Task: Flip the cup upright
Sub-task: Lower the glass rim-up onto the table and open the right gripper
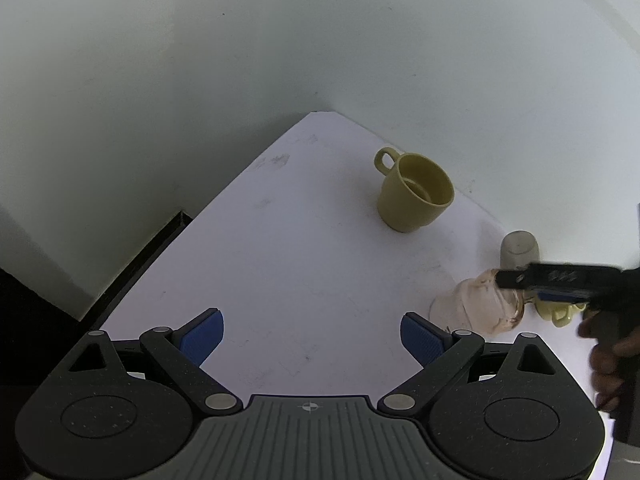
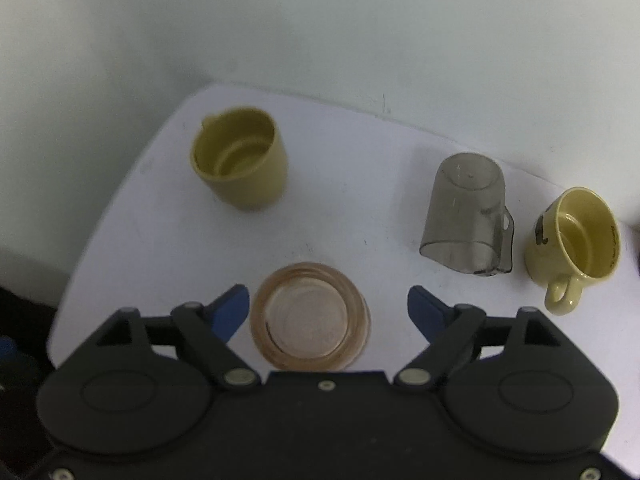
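A clear pinkish glass cup [image 2: 310,318] stands upright on the white table [image 2: 340,220], between the open blue-padded fingers of my right gripper [image 2: 328,310], untouched by the pads. In the left wrist view the same glass [image 1: 478,304] shows at the right, with the right gripper's finger [image 1: 556,278] over it. A smoky grey plastic cup [image 2: 466,216] stands upside down to the right. My left gripper [image 1: 312,334] is open and empty above bare table.
An olive-yellow mug [image 1: 412,192] stands upright near the far table corner. A yellow mug with dark print [image 2: 572,240] stands upright at the right. White walls close the table's far sides; a dark gap [image 1: 132,264] runs along its left edge.
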Action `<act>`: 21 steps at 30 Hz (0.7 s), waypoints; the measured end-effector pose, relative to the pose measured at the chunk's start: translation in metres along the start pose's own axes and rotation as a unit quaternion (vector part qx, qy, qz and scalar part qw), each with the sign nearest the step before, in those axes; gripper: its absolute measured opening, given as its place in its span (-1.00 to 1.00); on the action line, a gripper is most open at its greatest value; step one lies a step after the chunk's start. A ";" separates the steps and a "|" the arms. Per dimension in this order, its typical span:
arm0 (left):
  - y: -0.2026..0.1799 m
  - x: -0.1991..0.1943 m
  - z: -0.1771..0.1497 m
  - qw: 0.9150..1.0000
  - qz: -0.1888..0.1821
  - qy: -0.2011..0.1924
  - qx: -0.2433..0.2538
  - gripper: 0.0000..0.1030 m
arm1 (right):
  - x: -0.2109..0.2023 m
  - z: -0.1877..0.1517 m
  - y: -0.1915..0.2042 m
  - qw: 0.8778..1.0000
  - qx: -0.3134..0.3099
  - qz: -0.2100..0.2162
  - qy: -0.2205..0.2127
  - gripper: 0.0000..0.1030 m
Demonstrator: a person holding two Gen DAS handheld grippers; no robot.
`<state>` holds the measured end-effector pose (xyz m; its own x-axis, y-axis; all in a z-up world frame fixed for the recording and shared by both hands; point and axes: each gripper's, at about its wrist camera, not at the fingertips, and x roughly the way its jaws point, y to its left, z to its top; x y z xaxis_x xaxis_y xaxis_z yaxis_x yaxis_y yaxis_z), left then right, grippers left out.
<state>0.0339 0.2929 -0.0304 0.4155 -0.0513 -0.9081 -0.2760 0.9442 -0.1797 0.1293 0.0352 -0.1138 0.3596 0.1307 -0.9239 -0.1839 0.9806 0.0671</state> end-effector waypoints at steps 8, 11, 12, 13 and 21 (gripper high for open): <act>0.000 -0.002 0.000 1.000 0.000 0.004 0.003 0.86 | 0.004 -0.005 0.005 1.000 -0.006 0.009 0.006 0.56; -0.001 -0.001 0.001 1.000 -0.001 0.002 0.007 0.86 | 0.004 -0.006 0.007 1.000 -0.005 0.011 0.010 0.52; -0.002 0.000 0.001 1.000 0.000 0.002 0.008 0.86 | 0.004 -0.007 0.008 1.000 -0.008 0.010 0.010 0.52; -0.002 0.000 0.001 1.000 0.001 0.002 0.008 0.86 | 0.004 -0.007 0.009 1.000 -0.010 0.009 0.011 0.52; -0.013 0.002 -0.001 0.999 0.003 0.009 0.034 0.86 | 0.004 -0.012 0.001 1.000 0.001 0.020 0.025 0.35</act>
<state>0.0376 0.2800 -0.0301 0.3988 -0.0505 -0.9156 -0.2189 0.9644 -0.1485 0.1200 0.0349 -0.1217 0.3068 0.1622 -0.9379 -0.1956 0.9751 0.1046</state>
